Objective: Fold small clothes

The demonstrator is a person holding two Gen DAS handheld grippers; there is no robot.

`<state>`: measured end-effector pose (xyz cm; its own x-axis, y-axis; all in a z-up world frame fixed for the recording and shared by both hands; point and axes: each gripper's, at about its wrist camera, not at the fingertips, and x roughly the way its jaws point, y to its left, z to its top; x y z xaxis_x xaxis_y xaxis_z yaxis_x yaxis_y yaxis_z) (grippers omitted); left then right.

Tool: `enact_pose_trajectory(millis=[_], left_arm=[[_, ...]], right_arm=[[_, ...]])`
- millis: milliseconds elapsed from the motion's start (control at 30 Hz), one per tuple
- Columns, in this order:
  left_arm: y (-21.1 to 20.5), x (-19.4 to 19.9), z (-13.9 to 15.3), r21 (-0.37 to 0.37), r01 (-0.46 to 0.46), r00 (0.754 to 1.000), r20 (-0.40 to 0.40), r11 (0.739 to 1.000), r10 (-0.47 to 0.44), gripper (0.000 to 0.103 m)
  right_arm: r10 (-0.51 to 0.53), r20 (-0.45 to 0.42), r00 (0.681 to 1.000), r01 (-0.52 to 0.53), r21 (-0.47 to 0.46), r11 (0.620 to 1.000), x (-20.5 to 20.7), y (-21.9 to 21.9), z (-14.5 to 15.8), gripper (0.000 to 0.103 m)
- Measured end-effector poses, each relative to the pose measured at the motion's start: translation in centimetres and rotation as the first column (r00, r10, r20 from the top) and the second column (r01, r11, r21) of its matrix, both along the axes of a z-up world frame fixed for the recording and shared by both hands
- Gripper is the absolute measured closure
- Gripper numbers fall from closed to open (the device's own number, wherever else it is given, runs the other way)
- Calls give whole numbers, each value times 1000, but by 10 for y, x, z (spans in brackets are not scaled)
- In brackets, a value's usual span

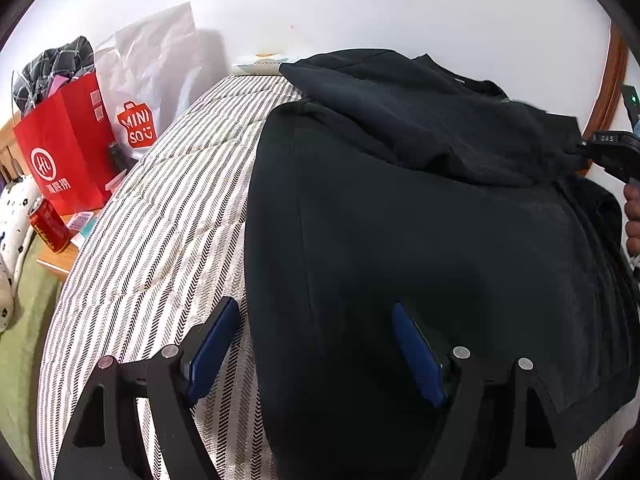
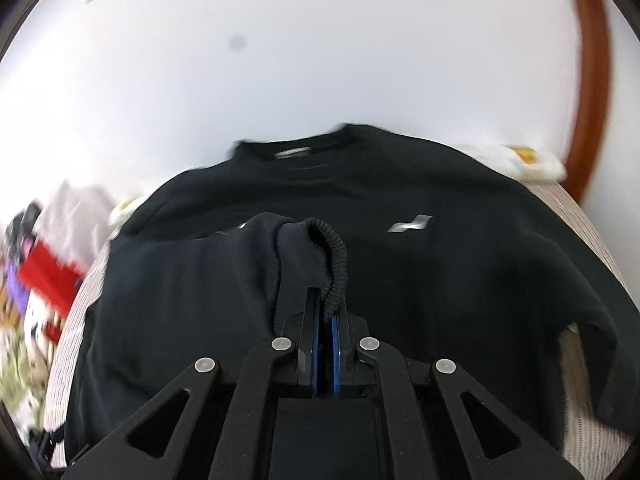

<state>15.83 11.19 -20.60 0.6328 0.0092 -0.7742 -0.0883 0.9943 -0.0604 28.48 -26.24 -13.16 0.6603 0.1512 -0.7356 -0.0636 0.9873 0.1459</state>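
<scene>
R gripper (image 2: 325,312) clamped on cuff (image 2: 334,256), frame centre; sweater (image 2: 440,280) flat on bed (image 1: 160,240). L gripper (image 1: 316,344) apart at its edge, lower frame. I'd carry sleeve across w/o bunching.

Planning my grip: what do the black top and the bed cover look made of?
Black top: thick, matte knit, probably cotton fleece; its ribbed cuff is stretchy knit. Bed cover: woven, quilted cloth, with herringbone stripes and stitched puckers showing.

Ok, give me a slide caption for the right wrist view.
Right gripper shut on the ribbed cuff of a black sweatshirt spread on a striped bed.
</scene>
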Motion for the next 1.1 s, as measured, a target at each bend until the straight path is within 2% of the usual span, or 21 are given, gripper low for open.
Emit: enact_pose_trajectory(millis=[67, 200, 267, 300, 333, 467, 667, 833, 967, 1000, 1067, 1100], left_arm=[[-1, 1, 0, 9, 3, 1000, -3, 1000, -3, 23], [-1, -1, 0, 14, 2, 1000, -7, 1000, -2, 21], [-3, -4, 0, 27, 8, 1000, -25, 1000, -7, 19], [-2, -6, 1, 25, 10, 999, -38, 1000, -9, 19], [-1, -8, 2, 15, 11, 999, -49, 1000, -11, 19], [9, -22, 4, -38, 17, 998, -57, 999, -19, 19], [5, -48, 5, -22, 43, 998, -41, 999, -44, 24], [6, -64, 5, -19, 28, 1000, -2, 999, -28, 46], [9, -68, 5, -35, 11, 1000, 12, 999, -11, 62], [8, -68, 5, -37, 16, 1000, 15, 999, -16, 73], [7, -69, 5, -45, 18, 1000, 13, 999, -18, 78], [6, -69, 6, -43, 10, 1000, 10, 999, -10, 83]], right_arm=[[-43, -17, 999, 43, 0, 999, 5, -22, -5, 98], [-97, -80, 992, 94, -42, 995, 7, -46, -18, 88], [-115, -102, 988, 108, -70, 992, -4, -57, -19, 74], [-123, -105, 987, 116, -72, 991, -13, -61, -19, 61], [-130, -101, 986, 123, -72, 990, -21, -67, -19, 54], [-147, -108, 983, 133, -131, 982, -74, -89, -22, 48], [-166, -170, 971, 135, -181, 974, -152, -121, -41, 42], [-151, -223, 963, 129, -108, 986, -203, -136, -60, 41], [-130, -186, 974, 118, -76, 990, -229, -132, -61, 41], [-123, -181, 976, 112, -70, 991, -232, -130, -61, 41], [-100, -162, 982, 91, -62, 994, -237, -122, -62, 47], [-91, -148, 985, 82, -69, 994, -238, -118, -63, 61]])
